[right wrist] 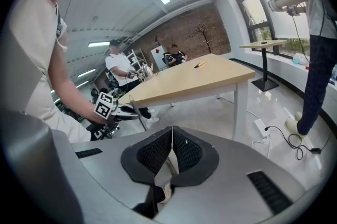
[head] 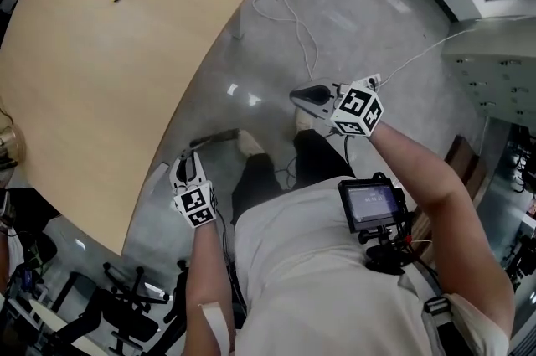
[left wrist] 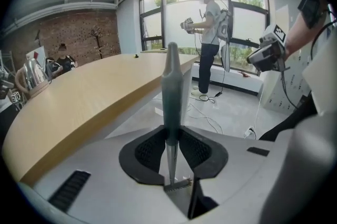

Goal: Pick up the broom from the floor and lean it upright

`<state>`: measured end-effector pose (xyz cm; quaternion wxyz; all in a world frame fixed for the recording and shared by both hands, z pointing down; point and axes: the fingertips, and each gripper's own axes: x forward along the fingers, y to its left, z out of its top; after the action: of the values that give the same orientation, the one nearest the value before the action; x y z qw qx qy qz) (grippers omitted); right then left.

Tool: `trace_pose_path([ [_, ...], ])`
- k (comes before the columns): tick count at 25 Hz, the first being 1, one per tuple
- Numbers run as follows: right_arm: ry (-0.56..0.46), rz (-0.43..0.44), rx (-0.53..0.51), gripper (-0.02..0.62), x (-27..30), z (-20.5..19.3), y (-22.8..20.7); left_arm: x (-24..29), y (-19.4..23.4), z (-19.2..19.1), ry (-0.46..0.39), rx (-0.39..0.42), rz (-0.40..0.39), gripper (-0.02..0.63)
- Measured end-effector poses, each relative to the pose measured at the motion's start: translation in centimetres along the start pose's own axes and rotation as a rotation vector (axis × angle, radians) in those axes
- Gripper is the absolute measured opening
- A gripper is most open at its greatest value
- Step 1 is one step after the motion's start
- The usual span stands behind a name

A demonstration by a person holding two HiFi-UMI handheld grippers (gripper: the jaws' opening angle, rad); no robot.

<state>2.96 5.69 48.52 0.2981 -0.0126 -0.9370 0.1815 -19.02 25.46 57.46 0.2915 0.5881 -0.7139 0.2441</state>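
The broom (left wrist: 171,86), showing as a grey-green tapering handle on a thin metal shaft, is sitting between the dark ribbed pads of the left gripper (left wrist: 171,148). That gripper is clamping it with its jaws only narrowly apart, and the handle is running straight out ahead of it. The right gripper (right wrist: 171,150) is hovering off to the left gripper's right, its jaws pressing together on nothing. The light wooden curved table (left wrist: 79,107) is lying to the left gripper's left, and white cables (head: 285,7) are trailing across the grey floor (head: 377,44) beyond both grippers.
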Motion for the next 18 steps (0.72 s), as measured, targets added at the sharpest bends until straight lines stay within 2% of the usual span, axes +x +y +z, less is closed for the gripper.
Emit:
trace_pose_path([
  [7,0.001,0.083,-0.067,0.018,0.2,1.7,2.0,-3.2,0.5,1.5,-0.046,-0.065,0.06,0.084],
  [13,0.026,0.227,-0.124,0.018,-3.3,1.0,-3.5,-1.8,-5.1,5.4,-0.033,-0.181,0.215,0.084],
  [18,0.085,0.356,-0.149,0.018,-4.4,-0.3,-6.4,-1.3,-7.8,6.5,-0.002,-0.288,0.324,0.084],
])
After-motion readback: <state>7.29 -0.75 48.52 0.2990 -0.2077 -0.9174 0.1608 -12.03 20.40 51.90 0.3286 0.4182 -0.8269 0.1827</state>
